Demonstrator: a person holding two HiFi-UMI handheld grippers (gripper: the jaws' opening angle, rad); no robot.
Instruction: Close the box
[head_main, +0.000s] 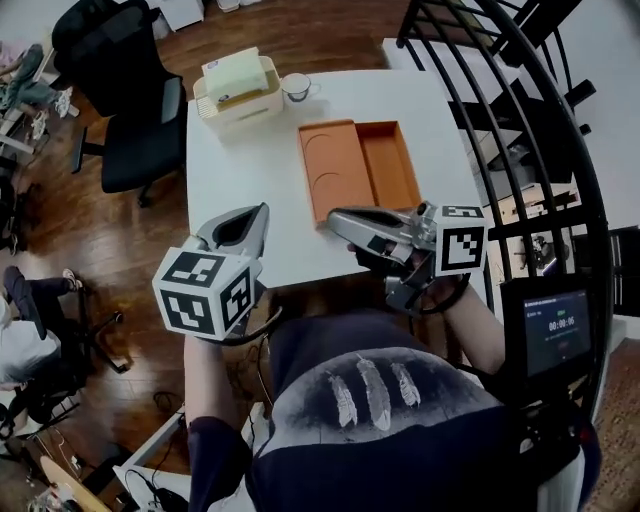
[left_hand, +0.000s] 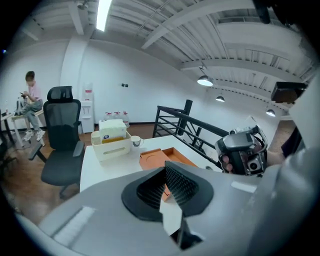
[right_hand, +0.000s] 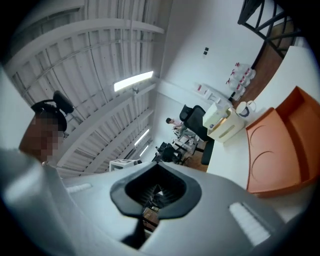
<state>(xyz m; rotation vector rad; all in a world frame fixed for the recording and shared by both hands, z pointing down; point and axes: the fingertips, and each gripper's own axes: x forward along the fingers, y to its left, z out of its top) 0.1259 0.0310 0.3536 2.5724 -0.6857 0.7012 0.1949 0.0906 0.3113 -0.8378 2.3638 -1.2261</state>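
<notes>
Head view, box (head_main: 357, 168): orange, lying open on the white counter (head_main: 240, 200), lid flat to the left of the tray.
Head view, left tool (head_main: 262, 212): over the counter's near edge, apart from the box.
Head view, right tool (head_main: 335, 216): just beside the box's near end.
Left gripper view, left tool: jaws together, nothing between; box beyond them.
Right gripper view, right tool: jaws together, empty; box at right.

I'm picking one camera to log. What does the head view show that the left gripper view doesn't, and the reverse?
Head view only: the person's printed shirt and the marker cubes on the left gripper and right gripper. Left gripper view only: ceiling lamps and a seated person far off. Both: the white table with the open orange box, cream basket and cup, and the black chair.
</notes>
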